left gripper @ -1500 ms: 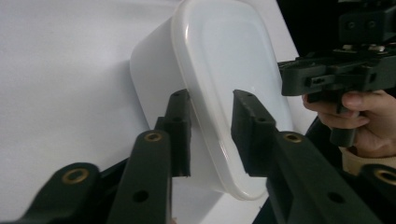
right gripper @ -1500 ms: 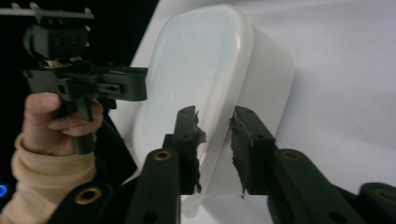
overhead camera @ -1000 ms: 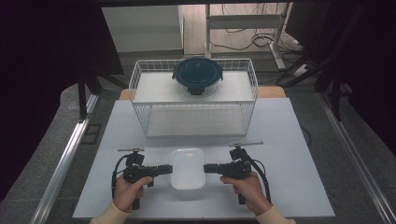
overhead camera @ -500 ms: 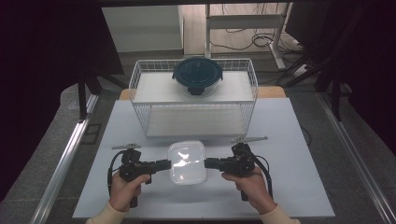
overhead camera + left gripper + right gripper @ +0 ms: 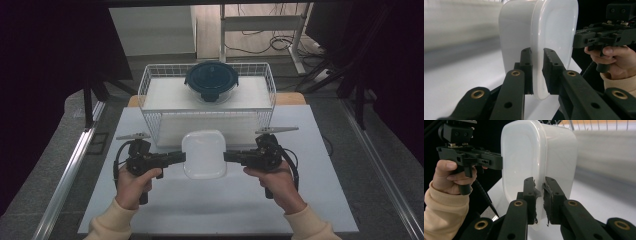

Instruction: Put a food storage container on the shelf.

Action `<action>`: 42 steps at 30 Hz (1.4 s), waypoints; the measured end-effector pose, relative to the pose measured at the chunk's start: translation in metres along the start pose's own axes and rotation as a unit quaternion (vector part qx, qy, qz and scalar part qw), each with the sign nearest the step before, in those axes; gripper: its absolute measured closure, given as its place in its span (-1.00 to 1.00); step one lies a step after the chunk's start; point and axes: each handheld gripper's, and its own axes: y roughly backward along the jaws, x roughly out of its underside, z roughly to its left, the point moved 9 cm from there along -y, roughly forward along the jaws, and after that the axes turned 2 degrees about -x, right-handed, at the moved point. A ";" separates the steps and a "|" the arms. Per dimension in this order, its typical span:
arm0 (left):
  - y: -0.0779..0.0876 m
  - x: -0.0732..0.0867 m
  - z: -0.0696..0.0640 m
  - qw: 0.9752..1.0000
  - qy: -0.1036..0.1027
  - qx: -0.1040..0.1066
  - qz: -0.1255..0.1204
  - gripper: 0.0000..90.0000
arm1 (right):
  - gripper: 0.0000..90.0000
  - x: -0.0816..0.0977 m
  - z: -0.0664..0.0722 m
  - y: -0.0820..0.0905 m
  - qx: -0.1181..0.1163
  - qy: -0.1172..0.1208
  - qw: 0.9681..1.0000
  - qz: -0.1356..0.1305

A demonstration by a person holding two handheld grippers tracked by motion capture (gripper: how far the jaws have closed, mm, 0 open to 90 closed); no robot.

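Note:
A white plastic container with its lid on [image 5: 204, 153] hangs above the table, held level between both grippers. My left gripper [image 5: 181, 157] is shut on the rim at its left side; in the left gripper view the container [image 5: 541, 40] stands on edge with the rim pinched in my gripper [image 5: 537, 72]. My right gripper [image 5: 227, 157] is shut on the opposite rim, and the right gripper view has the container [image 5: 536, 155] clamped in that gripper [image 5: 539, 200]. Each view also catches the other hand's gripper beyond the container.
A white wire basket [image 5: 150, 80] stands at the back of the table, just beyond the container. A round dark-lidded glass container [image 5: 211, 80] rests on its white liner. The white tabletop [image 5: 210, 210] spreads out under and in front of the hands.
Both grippers have risen together with the white container, lifting it off the table and toward the front of the basket. Both grips are unchanged.

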 end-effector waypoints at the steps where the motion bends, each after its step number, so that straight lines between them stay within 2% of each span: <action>1: 0.001 -0.004 -0.001 1.000 -0.002 0.000 -0.002 0.77 | 0.78 -0.005 0.001 0.002 0.001 0.003 1.000 -0.002; 6: 0.007 -0.033 -0.010 1.000 -0.017 -0.004 -0.010 0.77 | 0.77 -0.029 0.004 0.008 0.008 0.017 1.000 -0.009; 15: 0.009 -0.071 -0.019 1.000 -0.025 0.000 -0.017 0.77 | 0.77 -0.067 0.008 0.021 0.012 0.025 0.999 -0.022; 22: 0.013 -0.107 -0.030 0.998 -0.050 -0.006 -0.024 0.77 | 0.77 -0.100 0.013 0.034 0.027 0.040 0.998 -0.030; 27: 0.015 -0.130 -0.034 0.999 -0.044 0.007 -0.031 0.77 | 0.77 -0.126 0.016 0.043 0.028 0.050 0.998 -0.028; 31: 0.018 -0.149 -0.035 0.998 -0.047 0.008 -0.032 0.77 | 0.77 -0.145 0.018 0.046 0.030 0.054 0.998 -0.029; 36: 0.020 -0.171 -0.036 0.998 -0.052 0.004 -0.030 0.77 | 0.77 -0.166 0.017 0.047 0.027 0.048 0.998 -0.032; 42: 0.019 -0.195 -0.032 0.999 -0.045 0.006 -0.028 0.77 | 0.78 -0.190 0.012 0.047 0.018 0.039 0.998 -0.043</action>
